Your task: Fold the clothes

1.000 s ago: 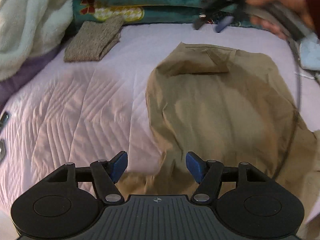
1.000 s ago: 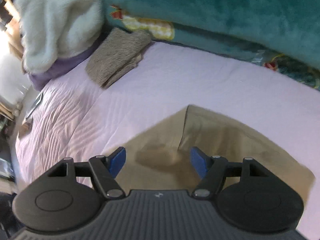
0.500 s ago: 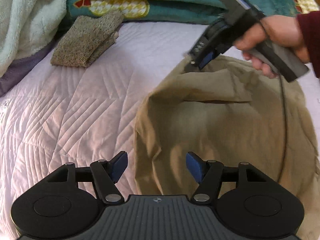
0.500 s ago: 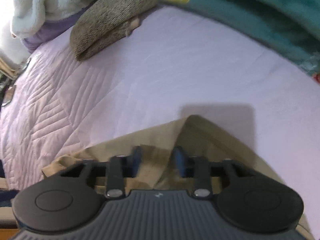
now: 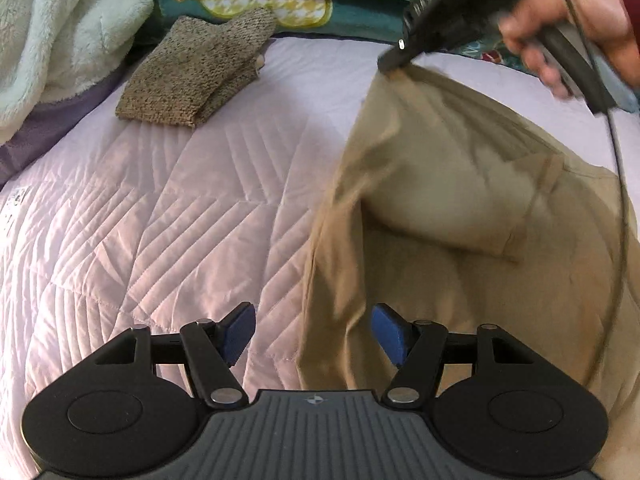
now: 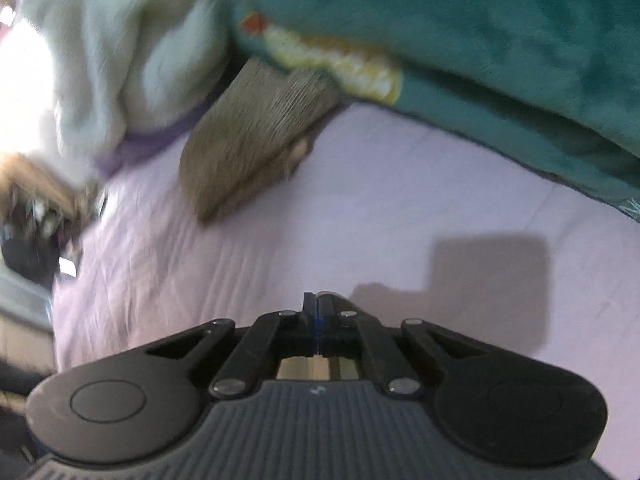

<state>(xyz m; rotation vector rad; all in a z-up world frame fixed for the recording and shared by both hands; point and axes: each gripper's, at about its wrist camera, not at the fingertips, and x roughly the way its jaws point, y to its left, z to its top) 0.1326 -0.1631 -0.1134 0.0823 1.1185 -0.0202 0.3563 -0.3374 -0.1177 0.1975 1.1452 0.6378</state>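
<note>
Nearest the left wrist camera, the left gripper point(image 5: 313, 334) was seen with its 2 blue-padded fingers point(image 5: 238, 332) spread wide, nothing held, and the near edge of the tan garment point(image 5: 460, 240) was framed between them. The garment was spread over the right half of the pink quilted bedspread point(image 5: 160, 232), with its far corner raised off the bed. That corner was pinched by the right gripper point(image 5: 394, 58), whose handle was gripped by the person's right hand point(image 5: 576, 20), a black cable point(image 5: 618, 184) being trailed down across the cloth. From the right wrist camera, the right gripper's fingers point(image 6: 316, 316) were seen pressed together, with a strip of tan fabric visible behind them. Farther back, a folded speckled knit point(image 5: 192, 76) was laid flat on the bedspread, well apart from the garment. Beyond it, at the head of the bed, a teal blanket point(image 5: 360, 8) with a yellow houndstooth patch was heaped, and a fluffy white blanket point(image 5: 60, 28) was piled at the far left. The room past the bed edge was blurred in the right wrist view.
</note>
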